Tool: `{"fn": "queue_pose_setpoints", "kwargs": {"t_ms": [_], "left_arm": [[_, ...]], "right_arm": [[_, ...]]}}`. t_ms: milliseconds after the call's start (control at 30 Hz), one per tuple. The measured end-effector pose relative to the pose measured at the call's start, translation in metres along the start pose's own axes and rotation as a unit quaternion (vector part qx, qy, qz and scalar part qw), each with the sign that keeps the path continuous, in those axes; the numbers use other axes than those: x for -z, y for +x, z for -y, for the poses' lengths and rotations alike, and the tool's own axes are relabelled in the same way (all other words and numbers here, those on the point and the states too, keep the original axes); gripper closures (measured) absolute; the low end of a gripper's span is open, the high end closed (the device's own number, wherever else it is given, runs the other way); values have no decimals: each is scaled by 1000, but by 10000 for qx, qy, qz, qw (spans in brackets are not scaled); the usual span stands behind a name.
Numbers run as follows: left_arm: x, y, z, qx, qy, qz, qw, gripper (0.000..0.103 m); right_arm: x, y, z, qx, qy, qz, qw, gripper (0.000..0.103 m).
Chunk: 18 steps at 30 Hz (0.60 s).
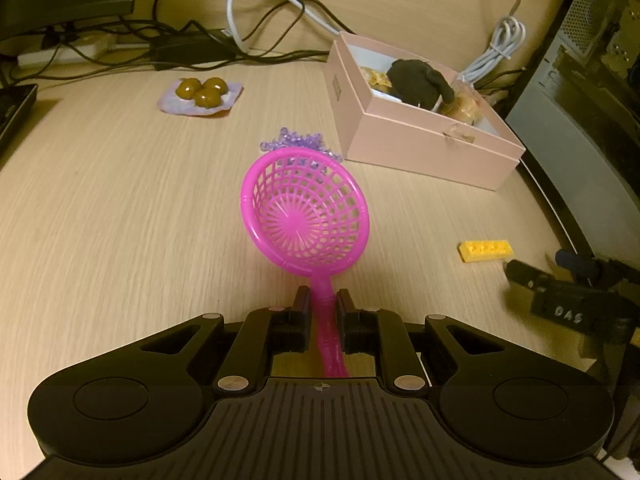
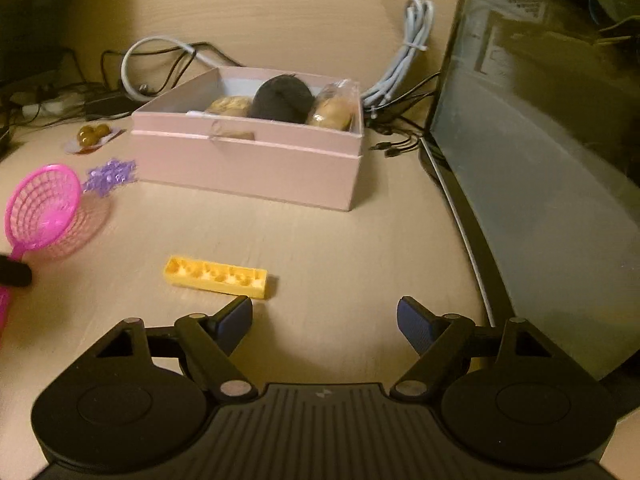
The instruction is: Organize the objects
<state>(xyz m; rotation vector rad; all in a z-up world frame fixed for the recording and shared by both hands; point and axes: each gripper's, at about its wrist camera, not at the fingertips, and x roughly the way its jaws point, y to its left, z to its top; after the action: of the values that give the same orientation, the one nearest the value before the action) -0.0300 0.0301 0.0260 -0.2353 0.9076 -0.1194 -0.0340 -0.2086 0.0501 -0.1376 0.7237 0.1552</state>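
Note:
My left gripper (image 1: 323,300) is shut on the handle of a pink plastic strainer (image 1: 304,212) and holds it above the table, bowl tilted forward. The strainer also shows at the left of the right wrist view (image 2: 42,208). My right gripper (image 2: 325,320) is open and empty, just above the table, with a yellow brick (image 2: 218,277) in front of its left finger; the brick also shows in the left wrist view (image 1: 485,249). An open pink box (image 1: 424,148) (image 2: 248,160) holds a black object (image 2: 282,99) and wrapped pastries (image 2: 332,112). A purple bead cluster (image 1: 300,142) (image 2: 110,174) lies by the box.
A packet with brown round sweets (image 1: 202,92) (image 2: 93,136) lies at the back left. Cables (image 1: 256,12) and a power strip (image 1: 60,54) run along the back. A grey computer case (image 2: 540,180) stands on the right by the table's edge.

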Motion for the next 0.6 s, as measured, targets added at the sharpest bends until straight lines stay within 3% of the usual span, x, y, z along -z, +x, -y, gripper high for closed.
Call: {"fn": "queue_pose_setpoints", "kwargs": {"t_ms": [100,233,267,400,600], "left_arm": [[0,0,0,2,-12,23,10000,87],[0,0,1,2,-32,47,10000,87],[1,0,1,6,-41,59,10000,87],[3,-1,-2,46,-158,113,9998,87],[1,0,-9,157,-471,156,9986,87]], "right_arm": [[-1,-5,-7,-470,185,-64,9987,16],[0,8,-24,-534,361,-317,9974,15],[-1,11,-28,-492,366,-274,9977,11],[-6,19,-42,-457,207,-224,9985,11],[-9,19,-50,-586,-21,-139,9982,28]]}}
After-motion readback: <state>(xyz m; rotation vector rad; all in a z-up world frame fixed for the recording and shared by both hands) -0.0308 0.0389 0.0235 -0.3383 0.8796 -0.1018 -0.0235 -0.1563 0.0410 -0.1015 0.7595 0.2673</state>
